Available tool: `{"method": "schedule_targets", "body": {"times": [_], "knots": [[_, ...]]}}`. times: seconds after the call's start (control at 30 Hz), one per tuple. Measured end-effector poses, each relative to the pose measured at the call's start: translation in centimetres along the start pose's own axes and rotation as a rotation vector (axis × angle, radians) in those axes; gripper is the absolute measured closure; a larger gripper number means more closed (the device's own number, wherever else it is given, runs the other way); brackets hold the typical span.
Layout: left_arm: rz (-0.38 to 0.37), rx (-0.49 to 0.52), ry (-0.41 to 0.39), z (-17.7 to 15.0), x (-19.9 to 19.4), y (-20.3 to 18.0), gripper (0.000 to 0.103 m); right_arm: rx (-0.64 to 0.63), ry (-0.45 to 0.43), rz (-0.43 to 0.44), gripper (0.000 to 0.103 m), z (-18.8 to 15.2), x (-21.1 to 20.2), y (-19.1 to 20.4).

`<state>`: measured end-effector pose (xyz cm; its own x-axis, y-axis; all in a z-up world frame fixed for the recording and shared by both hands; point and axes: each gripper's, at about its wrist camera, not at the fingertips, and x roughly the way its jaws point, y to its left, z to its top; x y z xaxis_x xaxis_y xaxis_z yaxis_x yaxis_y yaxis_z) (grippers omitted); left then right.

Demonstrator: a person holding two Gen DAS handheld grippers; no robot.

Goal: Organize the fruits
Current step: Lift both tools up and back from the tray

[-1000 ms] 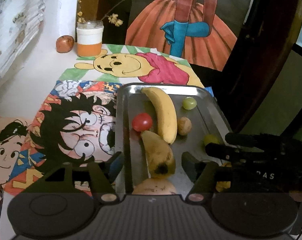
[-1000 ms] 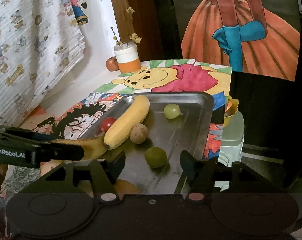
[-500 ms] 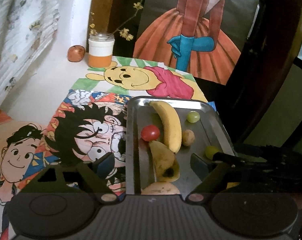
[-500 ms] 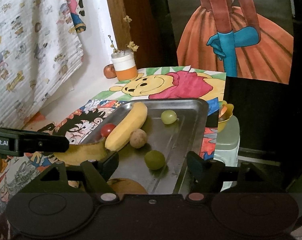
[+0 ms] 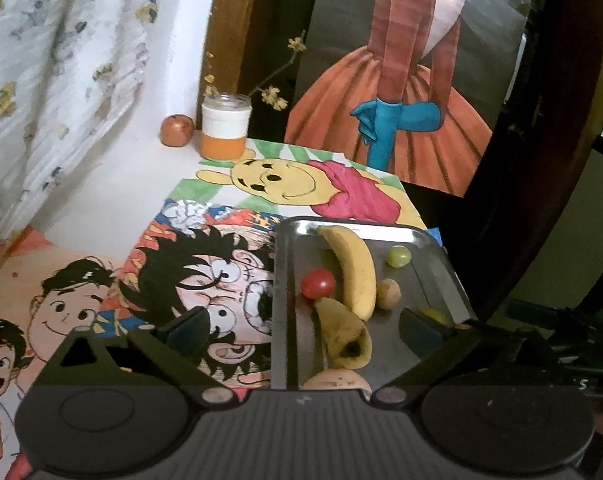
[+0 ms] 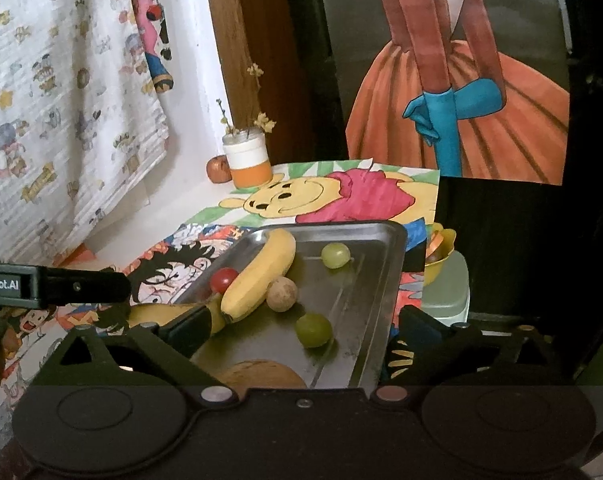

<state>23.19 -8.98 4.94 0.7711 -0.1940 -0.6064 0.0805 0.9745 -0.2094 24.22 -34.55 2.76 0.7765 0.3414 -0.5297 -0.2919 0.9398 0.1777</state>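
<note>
On metal tray [image 5: 285,280]: yellow banana [image 5: 355,268] w/ bruised banana [image 5: 343,336]; both claws just spread wide, empty.

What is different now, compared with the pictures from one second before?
Both tools have just been opening: the left tool and the right tool now stand wide, pressing on nothing. Both views show the tray a little farther off than before. Nothing was taken or let go. The yellow banana, red tomato and two green grapes stayed in place.
</note>
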Motion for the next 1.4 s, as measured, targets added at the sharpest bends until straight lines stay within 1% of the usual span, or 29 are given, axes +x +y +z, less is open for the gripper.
{"method": "schedule_targets", "body": {"times": [0.23, 0.47, 0.67, 1.0, 1.13, 1.4], "knots": [[0.042, -0.017, -0.029, -0.6, -1.1, 0.3, 0.000, 0.011, -0.039, -0.044, 0.001, -0.2, -1.7, 0.7], [0.068, -0.059, -0.060, -1.7, -2.5, 1.1, 0.000, -0.008, -0.075, -0.092, 0.001, -0.6, -3.6, 2.0], [0.087, -0.050, -0.089, -2.5, -3.6, 1.3, 0.000, -0.036, -0.120, -0.134, 0.001, -1.1, -5.3, 3.7], [0.087, -0.058, -0.123, -3.9, -5.2, 1.9, 0.000, -0.038, -0.157, -0.168, 0.001, -2.4, -7.1, 5.9], [0.095, -0.055, -0.137, -4.7, -6.0, 2.3, 0.000, -0.041, -0.157, -0.181, 0.001, -3.0, -7.6, 6.6], [0.103, -0.033, -0.151, -5.9, -7.3, 2.7, 0.000, -0.012, -0.169, -0.179, 0.001, -4.0, -8.9, 7.6]]}}
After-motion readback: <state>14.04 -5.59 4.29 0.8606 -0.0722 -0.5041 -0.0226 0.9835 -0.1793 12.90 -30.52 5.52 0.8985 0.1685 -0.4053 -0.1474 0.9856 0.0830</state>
